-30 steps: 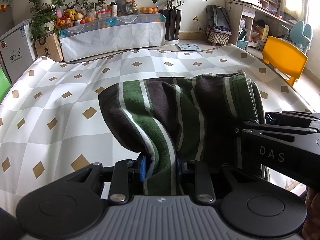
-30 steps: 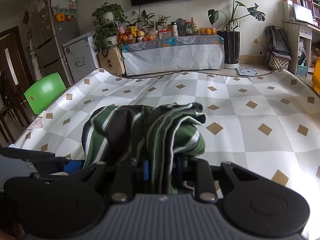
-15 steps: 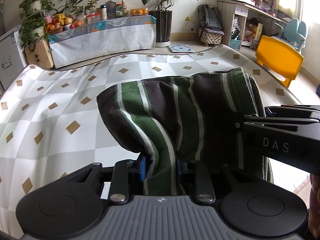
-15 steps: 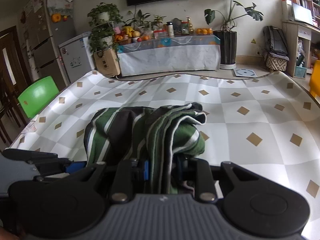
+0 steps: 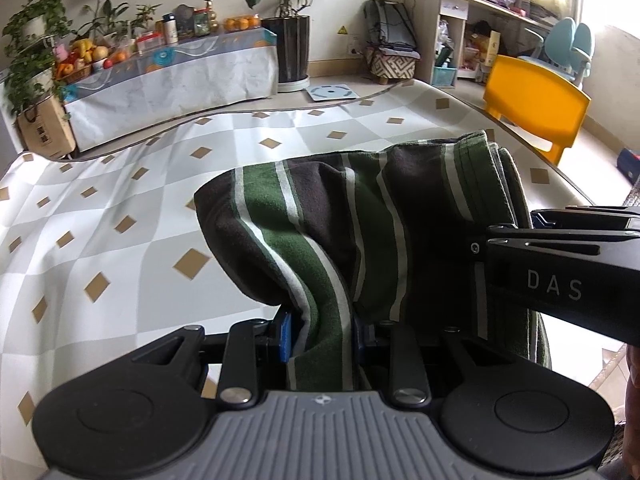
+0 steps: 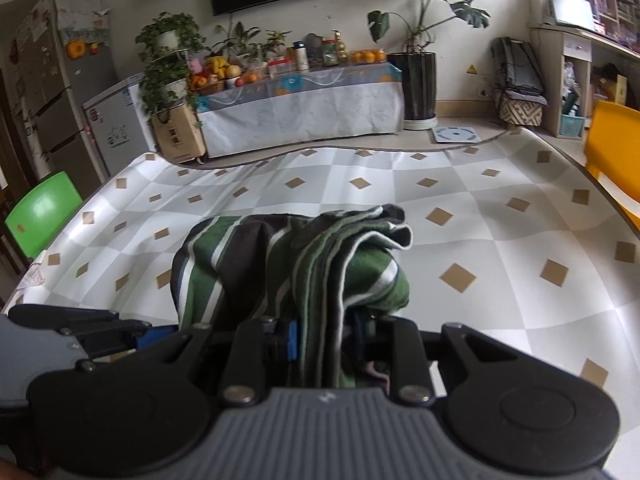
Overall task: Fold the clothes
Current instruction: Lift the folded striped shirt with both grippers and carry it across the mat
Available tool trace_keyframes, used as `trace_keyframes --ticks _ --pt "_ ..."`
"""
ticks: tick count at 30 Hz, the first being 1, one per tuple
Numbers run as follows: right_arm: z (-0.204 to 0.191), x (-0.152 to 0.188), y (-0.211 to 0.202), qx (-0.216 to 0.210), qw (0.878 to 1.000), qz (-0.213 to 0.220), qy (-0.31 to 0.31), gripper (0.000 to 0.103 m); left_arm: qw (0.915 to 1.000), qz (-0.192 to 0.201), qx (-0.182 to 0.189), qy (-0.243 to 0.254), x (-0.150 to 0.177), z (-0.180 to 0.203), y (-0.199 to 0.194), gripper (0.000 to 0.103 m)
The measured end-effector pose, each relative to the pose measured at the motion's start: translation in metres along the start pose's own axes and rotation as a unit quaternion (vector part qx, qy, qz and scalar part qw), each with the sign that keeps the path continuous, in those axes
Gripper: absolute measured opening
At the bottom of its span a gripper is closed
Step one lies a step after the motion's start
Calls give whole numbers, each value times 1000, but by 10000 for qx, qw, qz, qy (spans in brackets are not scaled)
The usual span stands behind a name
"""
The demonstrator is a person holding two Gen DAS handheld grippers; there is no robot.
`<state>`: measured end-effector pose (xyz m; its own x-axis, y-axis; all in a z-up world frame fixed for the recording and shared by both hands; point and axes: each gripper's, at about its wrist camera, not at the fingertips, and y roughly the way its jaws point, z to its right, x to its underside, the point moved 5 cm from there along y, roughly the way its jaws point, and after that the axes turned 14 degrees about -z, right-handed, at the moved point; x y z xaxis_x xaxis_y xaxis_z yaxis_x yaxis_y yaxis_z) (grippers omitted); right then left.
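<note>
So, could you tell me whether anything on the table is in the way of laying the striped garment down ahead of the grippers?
Nothing visible is. The garment is pinched in both the left gripper and the right gripper, and the table beyond it shows only its checked cloth.

- Ahead of my fingers, the striped garment [image 5: 360,216] blocks the way.
- Beyond and left, bare tablecloth [image 5: 120,208] lies open.
- Right, my other gripper [image 5: 560,264] crowds close.

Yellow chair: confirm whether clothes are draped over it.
No, the yellow chair stands bare beyond the table edge; the striped garment is in the grippers.
</note>
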<state>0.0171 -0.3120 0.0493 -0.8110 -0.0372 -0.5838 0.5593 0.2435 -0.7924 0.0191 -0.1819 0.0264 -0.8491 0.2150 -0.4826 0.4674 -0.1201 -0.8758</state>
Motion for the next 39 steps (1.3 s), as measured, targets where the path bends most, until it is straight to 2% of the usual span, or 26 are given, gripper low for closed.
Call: trace_keyframes --ticks 13,18,26,39 --pt "69 4 12 311 9970 -116 692 23 9988 -124 167 434 -25 52 35 26" --pt "89 10 21 574 9942 -229 880 23 9980 -248 258 529 -31 71 54 26" --pt "127 22 29 751 9852 -373 1496 23 9959 -367 401 727 -38 101 79 26" --pt "168 29 35 1071 9743 -370 1945 23 9935 -503 509 889 -49 138 105 26"
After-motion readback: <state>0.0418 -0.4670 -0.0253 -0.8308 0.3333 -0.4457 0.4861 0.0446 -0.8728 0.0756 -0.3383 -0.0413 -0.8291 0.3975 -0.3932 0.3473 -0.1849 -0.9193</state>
